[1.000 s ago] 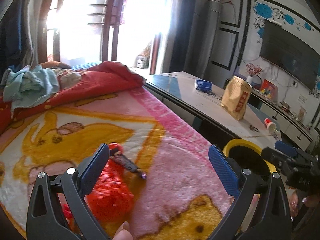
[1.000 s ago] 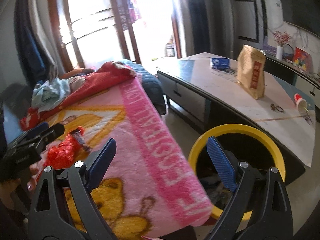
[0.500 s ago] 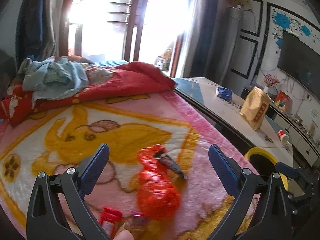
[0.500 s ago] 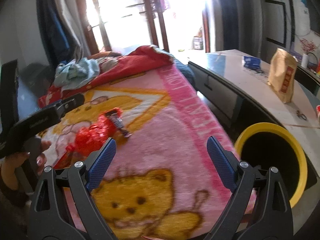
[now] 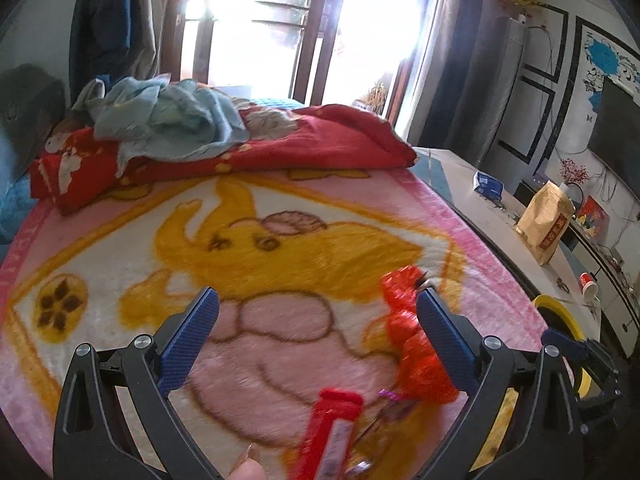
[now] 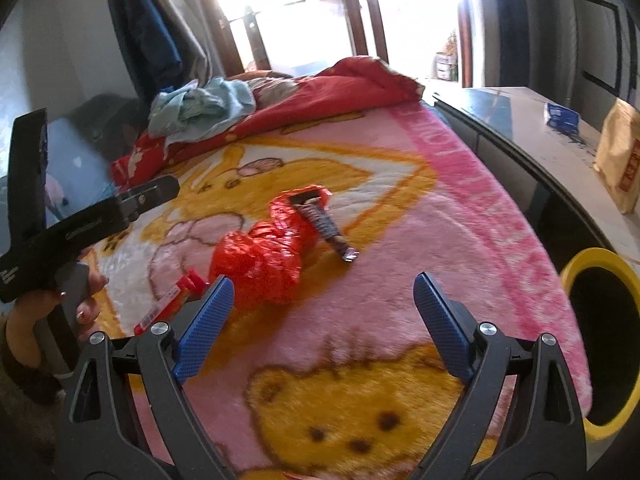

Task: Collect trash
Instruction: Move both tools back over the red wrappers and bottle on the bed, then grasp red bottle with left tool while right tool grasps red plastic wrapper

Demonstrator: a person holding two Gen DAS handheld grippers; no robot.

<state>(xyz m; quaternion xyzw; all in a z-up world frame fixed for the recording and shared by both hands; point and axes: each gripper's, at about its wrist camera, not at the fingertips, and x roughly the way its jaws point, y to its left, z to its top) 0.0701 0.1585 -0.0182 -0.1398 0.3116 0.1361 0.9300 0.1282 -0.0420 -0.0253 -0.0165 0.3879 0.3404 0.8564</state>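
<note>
Both views have swung from the yellow bin (image 6: 600, 344) toward the blanket's red wrappers (image 6: 260, 264), the left gripper (image 5: 316, 336) and right gripper (image 6: 324, 320) spread wide and empty, ready to pick.

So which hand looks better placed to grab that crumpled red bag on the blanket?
Probably the right. The red bag lies ahead of the open right tool, while it sits behind one finger of the left tool, off-centre.

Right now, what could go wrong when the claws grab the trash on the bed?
The crumpled red bag has a dark wrapper poking out; it might slip free when lifted. The fuzzy pink blanket could get pinched along with the flat red packet. The yellow bin sits below the bed's edge, so drops could miss.
</note>
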